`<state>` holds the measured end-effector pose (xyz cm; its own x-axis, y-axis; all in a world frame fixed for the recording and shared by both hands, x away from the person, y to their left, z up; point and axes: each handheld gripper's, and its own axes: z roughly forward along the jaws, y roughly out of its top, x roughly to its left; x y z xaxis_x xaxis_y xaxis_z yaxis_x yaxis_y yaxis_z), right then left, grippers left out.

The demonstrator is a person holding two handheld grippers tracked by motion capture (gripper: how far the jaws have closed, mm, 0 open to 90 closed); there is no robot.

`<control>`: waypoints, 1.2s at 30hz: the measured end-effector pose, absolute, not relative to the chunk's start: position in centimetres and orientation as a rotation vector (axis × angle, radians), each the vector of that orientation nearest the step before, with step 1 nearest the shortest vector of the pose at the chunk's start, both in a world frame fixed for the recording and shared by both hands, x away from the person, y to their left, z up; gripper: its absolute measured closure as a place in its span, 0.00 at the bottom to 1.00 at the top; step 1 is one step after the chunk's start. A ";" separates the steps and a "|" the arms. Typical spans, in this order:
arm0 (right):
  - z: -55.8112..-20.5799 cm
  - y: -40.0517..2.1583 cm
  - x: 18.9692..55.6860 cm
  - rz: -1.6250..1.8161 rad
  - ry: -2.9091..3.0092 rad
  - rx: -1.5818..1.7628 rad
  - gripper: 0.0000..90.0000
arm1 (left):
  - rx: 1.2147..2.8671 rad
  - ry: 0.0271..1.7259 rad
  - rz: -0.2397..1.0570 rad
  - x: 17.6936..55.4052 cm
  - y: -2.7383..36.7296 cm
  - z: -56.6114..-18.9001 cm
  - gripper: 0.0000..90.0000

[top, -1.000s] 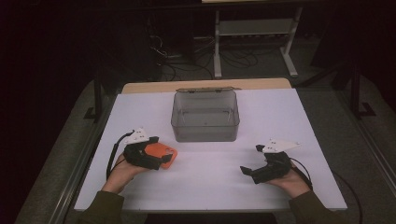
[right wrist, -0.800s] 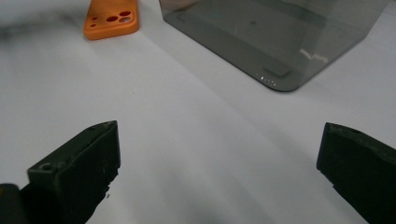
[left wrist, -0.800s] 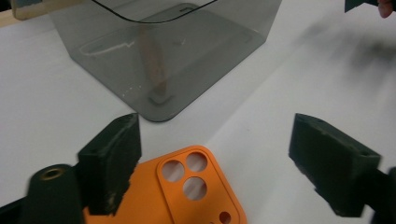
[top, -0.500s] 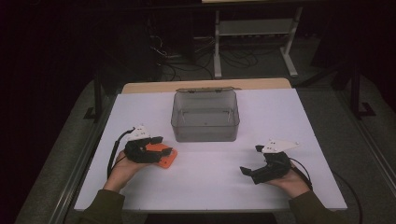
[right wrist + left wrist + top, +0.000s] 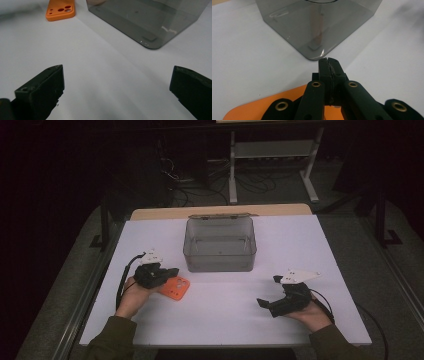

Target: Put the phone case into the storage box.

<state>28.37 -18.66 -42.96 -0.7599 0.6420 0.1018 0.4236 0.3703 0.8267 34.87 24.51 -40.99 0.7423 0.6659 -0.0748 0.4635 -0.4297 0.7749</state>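
An orange phone case (image 5: 176, 289) with camera holes lies flat on the white table, its near end under my left gripper (image 5: 172, 272). In the left gripper view the jaws (image 5: 329, 62) have just been closing and now meet pad to pad with nothing between them, above the orange case (image 5: 259, 108), pointing at a corner of the smoky clear box (image 5: 317, 25). My right gripper (image 5: 268, 291) rests at the right front with its jaws wide apart and empty (image 5: 117, 75). From there the case (image 5: 60, 10) lies far off, left of the box (image 5: 150, 17).
The smoky plastic box (image 5: 220, 254) stands open-topped at the table's middle back and looks empty. The white tabletop (image 5: 225, 320) ends close to the person's sleeves. Dark floor, cables and a metal stand lie beyond the far edge.
The left jaws have gone from wide apart around the orange case to fully closed. The case now lies flat on the table, slightly nearer and to the right. The right hand stayed put.
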 end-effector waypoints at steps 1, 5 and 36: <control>-43.0 -18.7 28.4 1.337 2.394 0.951 0.00 | 2.103 0.848 0.307 34.9 24.5 -41.0 1.00; -43.0 -18.7 28.4 1.336 2.393 0.951 0.00 | 2.125 0.839 0.303 35.3 23.8 -41.3 1.00; -43.0 -18.7 28.4 1.336 2.397 0.950 0.00 | 2.293 0.841 0.276 37.1 19.5 -43.9 1.00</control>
